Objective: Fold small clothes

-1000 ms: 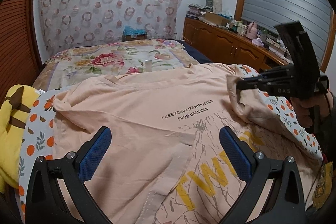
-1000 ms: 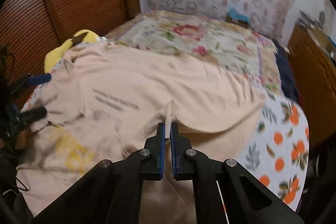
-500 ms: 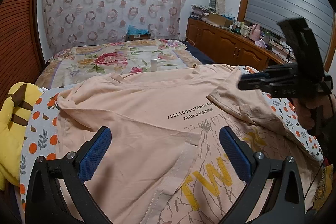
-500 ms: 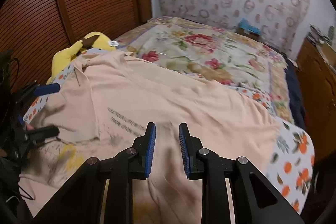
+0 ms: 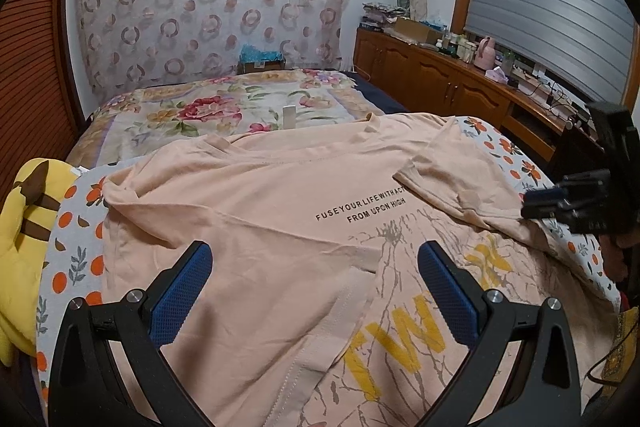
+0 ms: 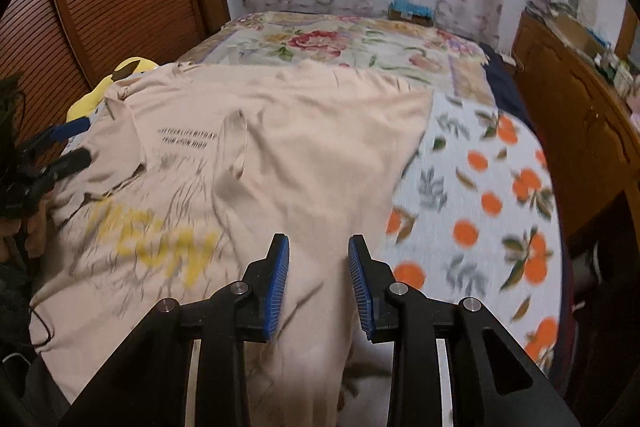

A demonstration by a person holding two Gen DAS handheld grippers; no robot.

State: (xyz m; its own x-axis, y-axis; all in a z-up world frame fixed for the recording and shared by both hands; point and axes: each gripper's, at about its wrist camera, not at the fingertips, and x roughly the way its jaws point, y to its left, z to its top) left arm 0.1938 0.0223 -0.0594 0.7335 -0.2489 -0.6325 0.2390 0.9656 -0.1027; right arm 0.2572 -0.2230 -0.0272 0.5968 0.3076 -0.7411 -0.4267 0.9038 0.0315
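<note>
Right gripper [image 6: 318, 283] jaws opening, nothing pinched, peach t-shirt [image 6: 280, 131] lying under them. Left gripper [image 5: 314, 285] wide apart above the shirt, gripping nothing

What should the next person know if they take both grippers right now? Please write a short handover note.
Left gripper: open, over the peach T-shirt, holding nothing.
Right gripper: jaws opening, pads not pressing on the cloth.
T-shirt lies on the orange-print sheet, print side up.
Done: both side parts, sleeves included, are folded in over the print.
Left: fold the shirt across its length; smooth wrinkles.
</note>
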